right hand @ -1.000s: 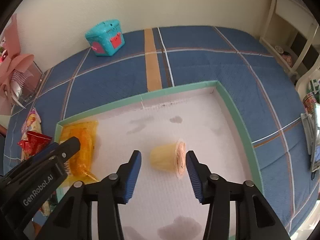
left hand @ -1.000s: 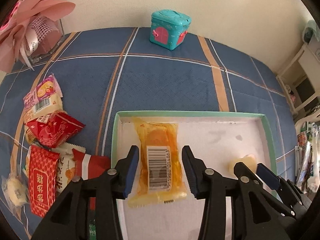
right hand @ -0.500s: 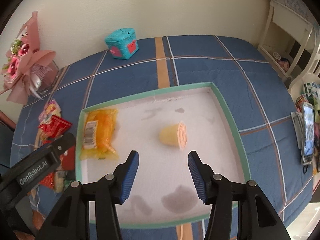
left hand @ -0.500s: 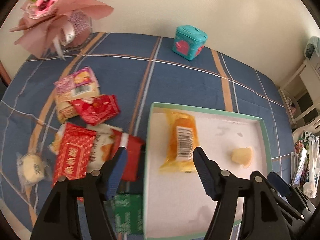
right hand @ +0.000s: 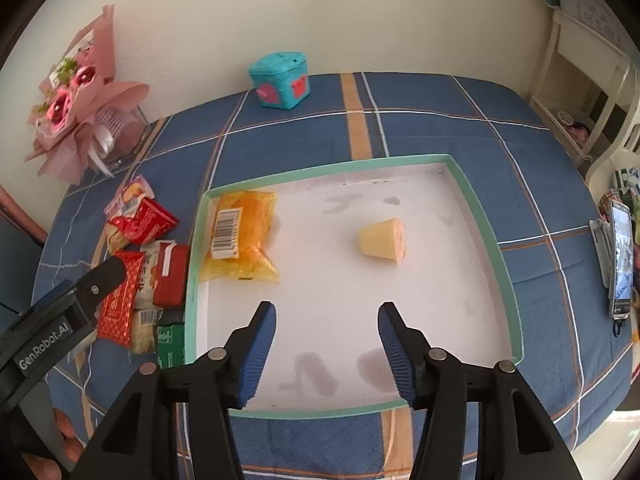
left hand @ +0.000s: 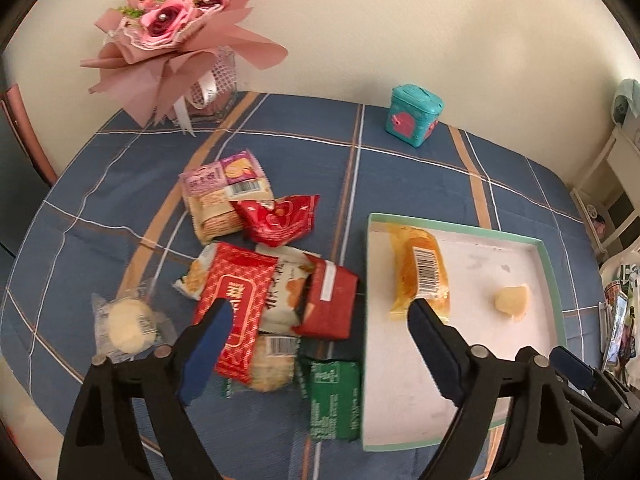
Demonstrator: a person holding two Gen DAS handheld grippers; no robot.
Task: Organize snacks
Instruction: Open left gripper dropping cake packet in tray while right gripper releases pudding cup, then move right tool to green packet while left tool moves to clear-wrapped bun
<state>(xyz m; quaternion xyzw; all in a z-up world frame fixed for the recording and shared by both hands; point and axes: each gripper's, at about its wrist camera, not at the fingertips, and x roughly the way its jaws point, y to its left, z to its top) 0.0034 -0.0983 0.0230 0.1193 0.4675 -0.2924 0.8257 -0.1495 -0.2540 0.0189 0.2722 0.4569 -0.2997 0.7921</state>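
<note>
A white tray with a green rim [left hand: 554, 280] [right hand: 508, 280] lies on the blue plaid table. In it lie an orange packet with a barcode [left hand: 420, 276] [right hand: 240, 236] and a small yellow jelly cup [left hand: 512, 302] [right hand: 382, 240] on its side. A pile of snack packets [left hand: 276, 272] [right hand: 140, 264] lies left of the tray: red, white, green and pink ones, plus a round pastry in clear wrap [left hand: 126, 326]. My left gripper [left hand: 316, 328] is open and empty, high above the pile's right side and the tray's left edge. My right gripper [right hand: 326, 320] is open and empty above the tray's near half.
A pink flower bouquet [left hand: 180, 28] [right hand: 76, 120] stands at the table's back left. A teal toy box [left hand: 414, 114] [right hand: 282, 80] sits at the back. A phone [right hand: 620, 260] lies at the table's right edge. White furniture [right hand: 592, 80] stands to the right.
Both grippers have risen and pulled back from the tray and opened wider. The left one swung left, off the orange packet, so the snack pile shows. The right one left the jelly cup.
</note>
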